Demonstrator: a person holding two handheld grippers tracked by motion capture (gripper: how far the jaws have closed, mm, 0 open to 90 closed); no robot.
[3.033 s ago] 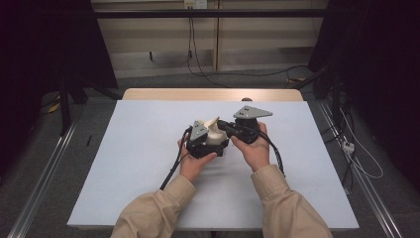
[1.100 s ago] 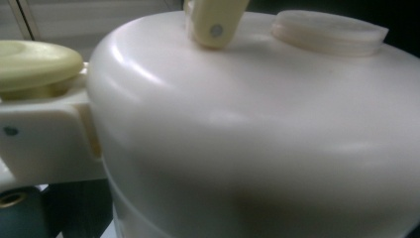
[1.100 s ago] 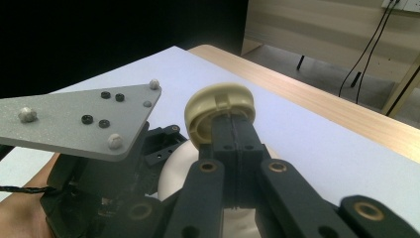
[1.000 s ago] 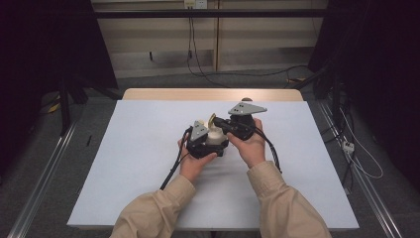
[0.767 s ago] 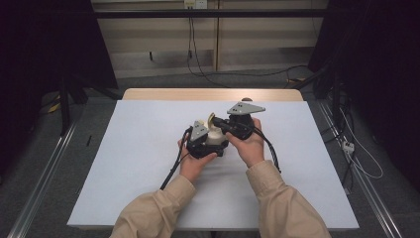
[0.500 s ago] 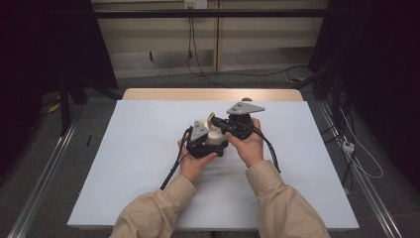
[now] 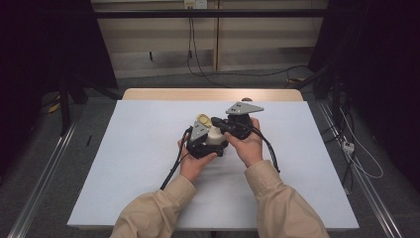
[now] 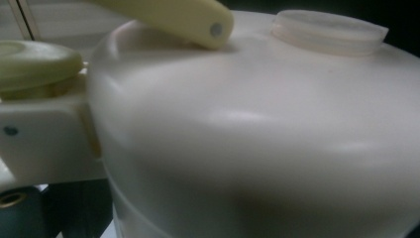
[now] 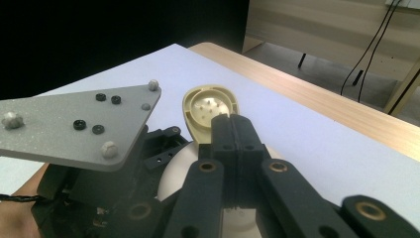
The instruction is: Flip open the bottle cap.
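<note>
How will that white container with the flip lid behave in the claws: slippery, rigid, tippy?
Likely slick: the white container has a smooth, glossy, rounded wall. Probably rigid plastic; it shows no denting where it is held. The yellowish lid stands hinged open, so it may swing if the container is jolted; the right claw looks closed at its edge.

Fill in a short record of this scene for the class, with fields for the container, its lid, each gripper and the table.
container: white plastic jug, held up between both grippers above the table
lid: yellowish flip lid, hinged open, its inner side showing
left gripper: holds the jug's body
right gripper: jaws shut, at the open lid's edge
table: white top with a wooden far edge
</note>
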